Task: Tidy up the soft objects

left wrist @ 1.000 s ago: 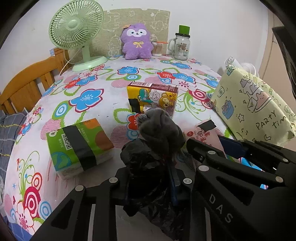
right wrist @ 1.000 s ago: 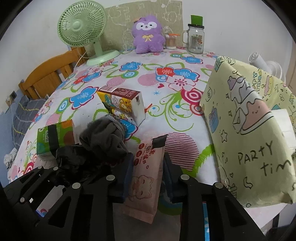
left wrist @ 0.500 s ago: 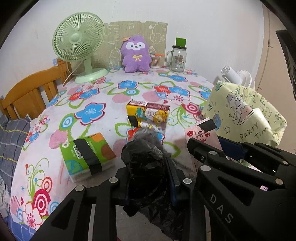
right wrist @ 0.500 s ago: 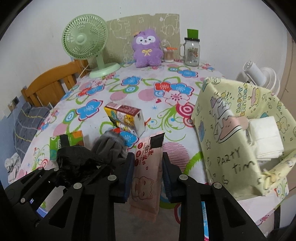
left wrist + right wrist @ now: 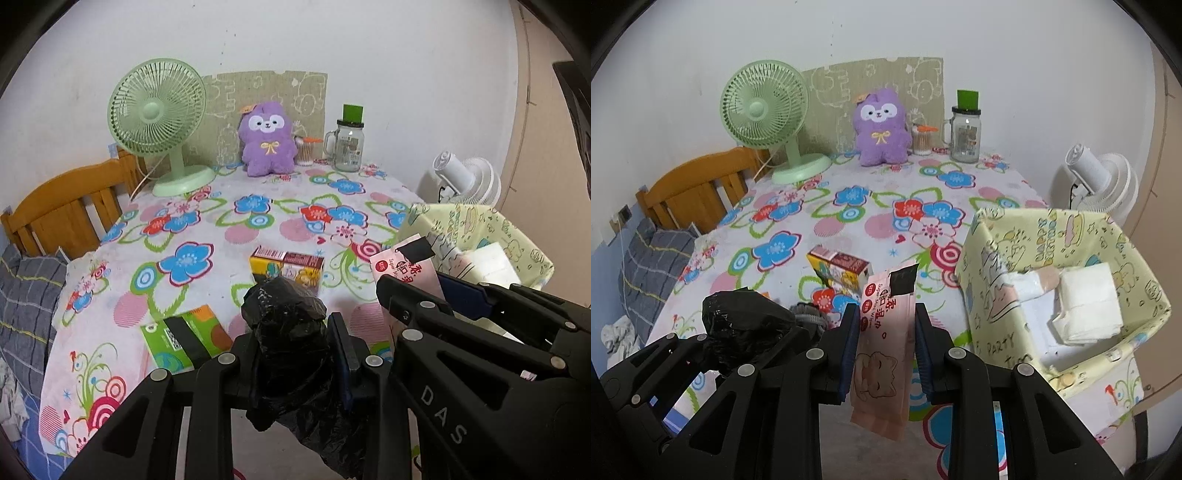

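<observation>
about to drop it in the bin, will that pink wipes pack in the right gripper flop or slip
The pink wipes pack looks soft: the right gripper pinches its middle and both ends stay fairly straight, so probably only a mild sag. Its glossy film may slide somewhat. It seems light, so it should likely drop flat into the yellow bin.

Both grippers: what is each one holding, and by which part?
Left gripper is clamped on a crumpled black plastic bag around its middle. Right gripper pinches a flat pink wet-wipes packet by its side edges, midway along.
</observation>
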`<action>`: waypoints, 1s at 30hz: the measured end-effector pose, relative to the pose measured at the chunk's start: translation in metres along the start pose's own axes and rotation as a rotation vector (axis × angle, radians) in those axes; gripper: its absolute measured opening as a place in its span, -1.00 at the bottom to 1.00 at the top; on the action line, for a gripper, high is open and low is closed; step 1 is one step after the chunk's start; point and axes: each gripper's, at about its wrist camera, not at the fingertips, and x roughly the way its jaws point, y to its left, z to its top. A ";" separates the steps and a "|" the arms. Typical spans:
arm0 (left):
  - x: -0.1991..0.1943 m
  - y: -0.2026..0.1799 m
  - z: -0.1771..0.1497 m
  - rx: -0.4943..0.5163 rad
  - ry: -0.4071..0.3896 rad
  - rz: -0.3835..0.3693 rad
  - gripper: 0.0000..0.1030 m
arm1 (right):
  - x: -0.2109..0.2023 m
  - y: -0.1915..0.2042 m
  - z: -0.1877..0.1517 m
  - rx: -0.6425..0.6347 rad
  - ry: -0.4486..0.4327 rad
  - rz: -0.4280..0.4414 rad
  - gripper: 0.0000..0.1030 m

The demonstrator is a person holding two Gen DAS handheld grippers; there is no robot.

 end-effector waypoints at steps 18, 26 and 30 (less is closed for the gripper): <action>-0.017 -0.026 0.030 0.047 -0.060 -0.007 -0.41 | -0.028 -0.024 0.025 0.027 -0.064 -0.005 -0.69; -0.008 -0.022 0.019 0.046 -0.030 0.002 -0.41 | -0.016 -0.022 0.018 0.005 -0.022 0.011 -0.68; -0.001 -0.017 0.011 0.043 -0.008 0.013 -0.41 | -0.007 -0.016 0.012 -0.016 0.002 0.001 -0.63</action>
